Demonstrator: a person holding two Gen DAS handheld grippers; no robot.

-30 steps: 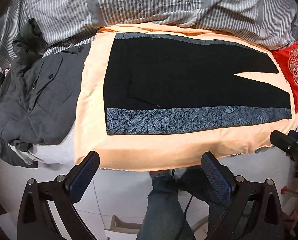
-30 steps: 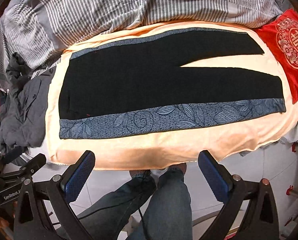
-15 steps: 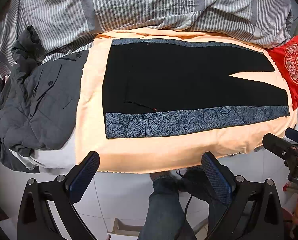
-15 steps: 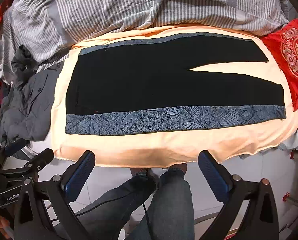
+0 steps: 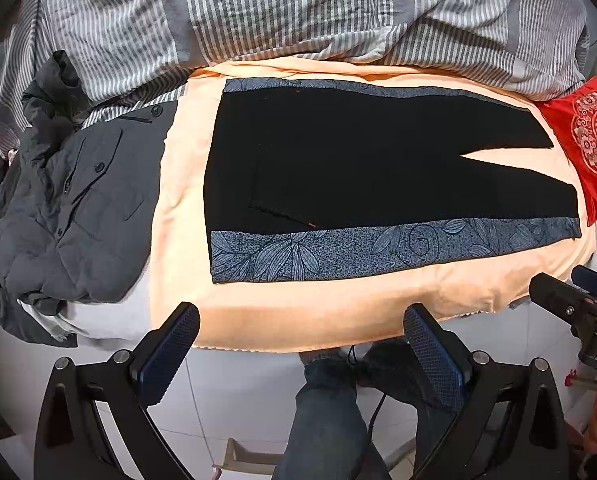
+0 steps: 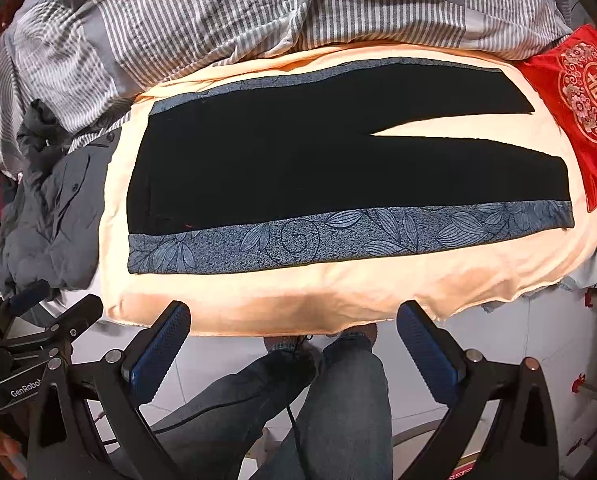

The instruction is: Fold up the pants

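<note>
Black pants (image 5: 358, 160); blue leaf-print stripes (image 5: 378, 248)

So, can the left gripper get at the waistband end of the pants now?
Probably yes. The left gripper hangs open before the bed edge, and nothing lies over the pants; the grey jacket lies beside them.

Both tongs have drawn back and risen a little from the bed over the last second. From the left tongs (image 5: 298, 344) the pants (image 5: 370, 168) now sit lower in view, with more of the striped duvet (image 5: 282, 12) showing above them. The right tongs (image 5: 578, 312) have crept further in at that view's right edge.
</note>
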